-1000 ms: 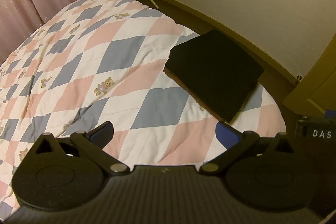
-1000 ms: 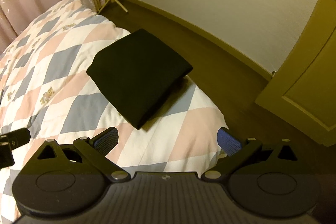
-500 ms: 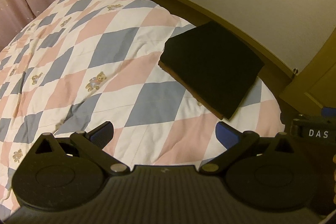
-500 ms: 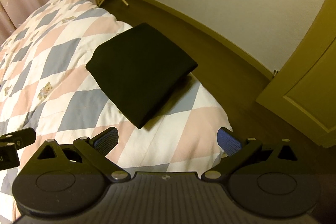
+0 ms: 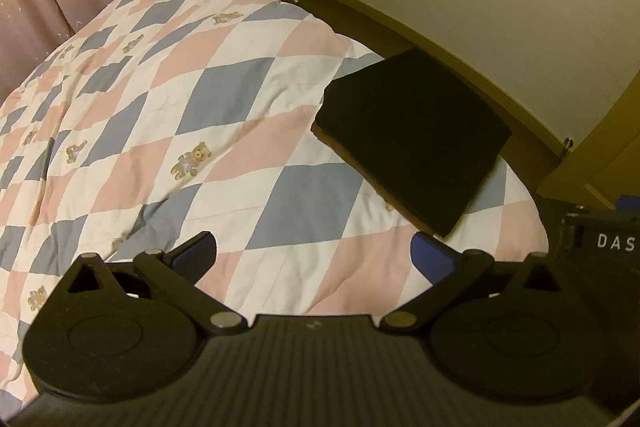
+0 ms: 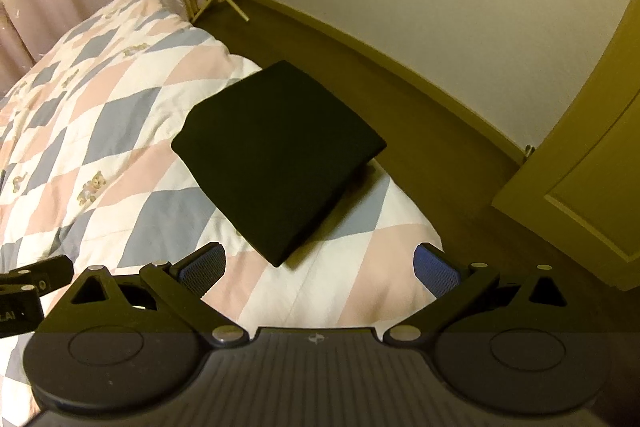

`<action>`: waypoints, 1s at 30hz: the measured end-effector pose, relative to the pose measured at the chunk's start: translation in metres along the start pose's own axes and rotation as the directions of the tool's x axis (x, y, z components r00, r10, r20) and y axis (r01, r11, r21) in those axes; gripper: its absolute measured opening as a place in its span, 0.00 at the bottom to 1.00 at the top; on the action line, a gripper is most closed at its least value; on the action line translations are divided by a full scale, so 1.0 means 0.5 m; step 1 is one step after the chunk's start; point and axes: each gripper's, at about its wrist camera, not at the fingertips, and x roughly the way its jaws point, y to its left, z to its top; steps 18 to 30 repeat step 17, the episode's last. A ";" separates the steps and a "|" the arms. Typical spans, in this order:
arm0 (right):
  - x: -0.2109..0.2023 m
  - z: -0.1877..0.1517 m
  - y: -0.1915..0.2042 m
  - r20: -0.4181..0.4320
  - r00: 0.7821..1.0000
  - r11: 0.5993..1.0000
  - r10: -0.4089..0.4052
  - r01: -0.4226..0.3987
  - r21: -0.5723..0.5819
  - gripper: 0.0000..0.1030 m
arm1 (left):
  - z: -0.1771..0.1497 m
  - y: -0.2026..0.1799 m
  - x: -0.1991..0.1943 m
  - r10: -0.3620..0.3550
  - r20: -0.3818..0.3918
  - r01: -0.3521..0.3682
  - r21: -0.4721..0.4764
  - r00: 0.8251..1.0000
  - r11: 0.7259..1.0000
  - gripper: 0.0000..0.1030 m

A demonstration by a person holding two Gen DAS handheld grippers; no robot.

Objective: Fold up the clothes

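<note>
1. On the quilt (image 5: 248, 131), near its corner on the floor side, you see the black cloth (image 5: 412, 143) lying folded into a flat rectangle.
2. Under the cloth a thin brown edge (image 5: 340, 153) shows in the left view; what it belongs to is hidden by the cloth, so you cannot tell.
3. In the right view the far corner of the cloth (image 6: 280, 155) seems to reach past the edge of the quilt (image 6: 120, 131) toward the floor (image 6: 360, 67), but dark on dark makes this hard to read.
4. The folds and layers of the cloth cannot be made out; its surface is only one black shape.
5. The cloth sits turned like a diamond to you: one corner points at your tongs, and its long axis runs from near right to far left.
6. Your left gripper (image 5: 314, 255) is spread wide with nothing between its blue pads, and it hangs above the quilt.
7. Your right gripper (image 6: 320, 263) is also spread wide and holds nothing; the near corner of the cloth lies just ahead of it.
8. The door (image 6: 592, 187) is cut off at the right edge.
</note>
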 end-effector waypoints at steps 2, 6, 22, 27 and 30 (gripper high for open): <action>0.000 0.000 -0.002 0.000 1.000 1.000 0.000 0.000 -0.001 1.00 | -0.001 -0.003 0.002 0.000 -0.002 0.000 0.000 1.000 1.000 0.99; 0.001 -0.003 -0.014 -0.003 1.000 1.000 -0.004 0.004 0.010 1.00 | -0.002 -0.010 0.007 -0.001 -0.007 0.001 0.000 1.000 1.000 0.99; -0.011 -0.009 -0.055 -0.002 1.000 0.999 -0.009 0.009 0.034 1.00 | -0.003 -0.039 -0.001 -0.024 0.050 0.024 0.002 0.998 1.000 0.99; -0.011 -0.009 -0.055 -0.002 1.000 0.999 -0.009 0.009 0.034 1.00 | -0.003 -0.039 -0.001 -0.024 0.050 0.024 0.002 0.998 1.000 0.99; -0.011 -0.009 -0.055 -0.002 1.000 0.999 -0.009 0.009 0.034 1.00 | -0.003 -0.039 -0.001 -0.024 0.050 0.024 0.002 0.998 1.000 0.99</action>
